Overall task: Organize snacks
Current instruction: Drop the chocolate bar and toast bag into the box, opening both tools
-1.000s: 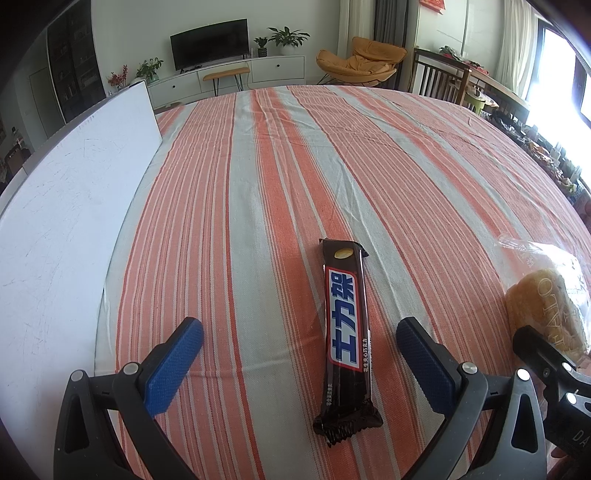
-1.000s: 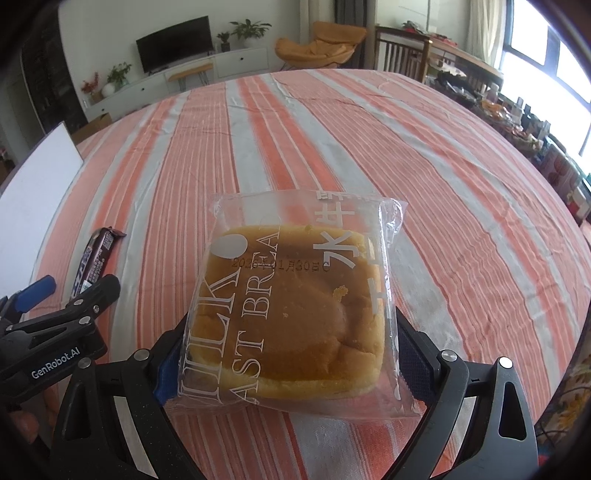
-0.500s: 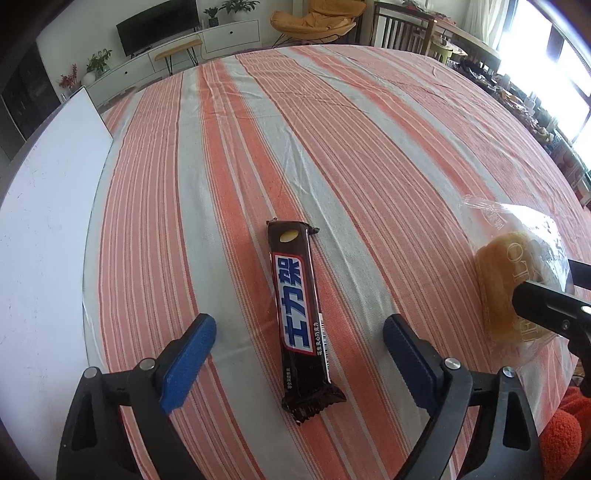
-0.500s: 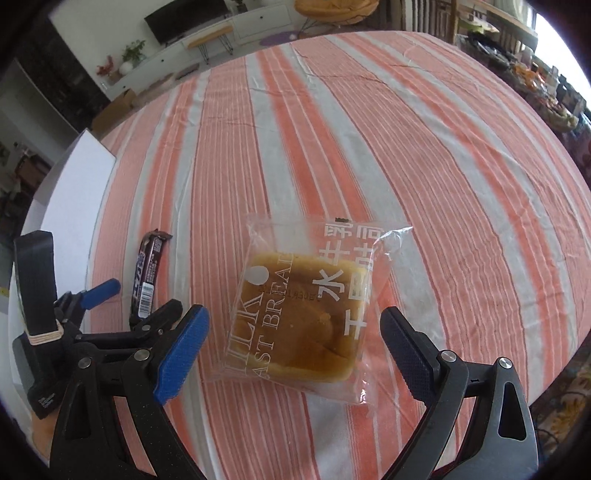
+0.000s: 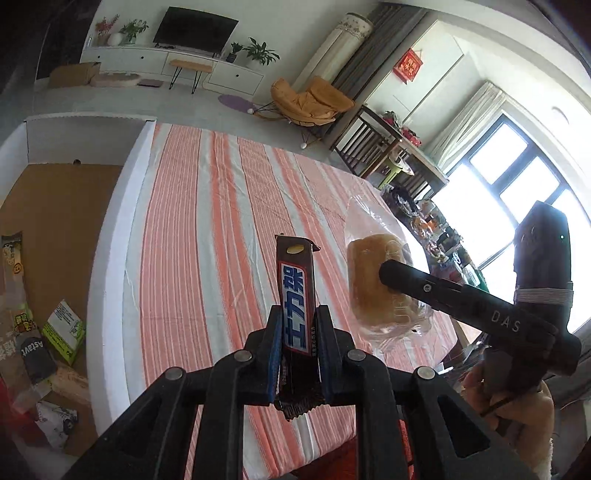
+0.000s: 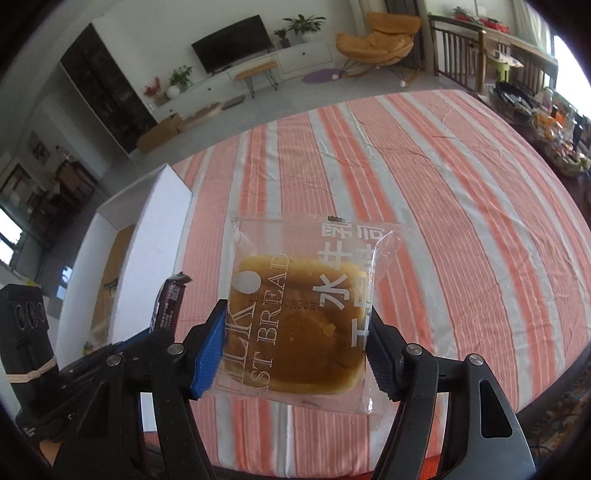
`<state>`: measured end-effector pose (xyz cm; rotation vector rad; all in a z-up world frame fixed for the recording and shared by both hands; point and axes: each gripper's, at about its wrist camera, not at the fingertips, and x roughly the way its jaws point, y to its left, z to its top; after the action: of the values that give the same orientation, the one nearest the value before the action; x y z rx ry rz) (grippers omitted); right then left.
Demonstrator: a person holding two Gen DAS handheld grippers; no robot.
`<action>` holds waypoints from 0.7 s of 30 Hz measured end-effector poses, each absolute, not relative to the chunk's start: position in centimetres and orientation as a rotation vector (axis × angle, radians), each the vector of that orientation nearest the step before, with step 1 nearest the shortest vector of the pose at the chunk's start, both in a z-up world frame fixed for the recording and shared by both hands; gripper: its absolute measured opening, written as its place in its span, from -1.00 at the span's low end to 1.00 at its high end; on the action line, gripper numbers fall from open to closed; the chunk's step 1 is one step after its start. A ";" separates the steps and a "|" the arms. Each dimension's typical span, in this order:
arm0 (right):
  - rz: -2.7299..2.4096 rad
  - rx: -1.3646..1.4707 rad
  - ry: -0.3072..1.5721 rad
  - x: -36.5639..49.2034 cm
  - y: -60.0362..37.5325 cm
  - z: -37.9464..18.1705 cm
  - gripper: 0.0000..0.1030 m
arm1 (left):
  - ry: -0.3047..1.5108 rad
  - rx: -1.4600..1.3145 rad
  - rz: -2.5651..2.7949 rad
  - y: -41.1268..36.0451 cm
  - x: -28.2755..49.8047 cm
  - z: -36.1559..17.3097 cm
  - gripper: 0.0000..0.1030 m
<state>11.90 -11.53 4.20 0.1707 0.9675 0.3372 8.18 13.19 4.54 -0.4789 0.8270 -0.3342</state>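
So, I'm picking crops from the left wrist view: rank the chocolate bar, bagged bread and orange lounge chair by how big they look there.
1. Clear-bagged golden bread, slightly the largest.
2. Dark brown chocolate bar with blue lettering: longer but narrower, close to the bread, so that order is unsure.
3. Orange lounge chair, smallest only because it is far off.

A home living room: a flat television (image 6: 231,47) on a low white cabinet (image 6: 258,70) at twelve o'clock, potted plants (image 6: 303,25) beside it, an orange lounge chair (image 6: 376,37) at one o'clock, and a big window (image 5: 513,192) at three o'clock beyond the table with its striped cloth (image 6: 443,184)
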 end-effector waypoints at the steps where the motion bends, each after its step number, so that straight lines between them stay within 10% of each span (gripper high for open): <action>1: 0.390 0.166 0.946 11.6 -9.7 5.6 0.37 | 0.791 -0.480 -0.319 14.8 7.1 6.2 -0.67; 13: 0.863 0.046 0.959 8.4 14.2 5.3 0.40 | 0.799 -0.306 0.290 34.2 3.3 3.3 -0.58; 17: 0.864 -0.023 1.035 9.0 17.3 1.4 0.42 | 0.836 -0.289 0.367 35.6 2.5 -0.5 0.58; 21: 0.801 -0.058 0.978 8.7 15.5 1.2 0.44 | 0.798 -0.188 0.404 34.2 1.4 -1.6 0.75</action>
<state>8.66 15.53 1.23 -0.0578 0.9779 0.8011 1.36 34.25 -1.58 -0.1879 0.7982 0.4036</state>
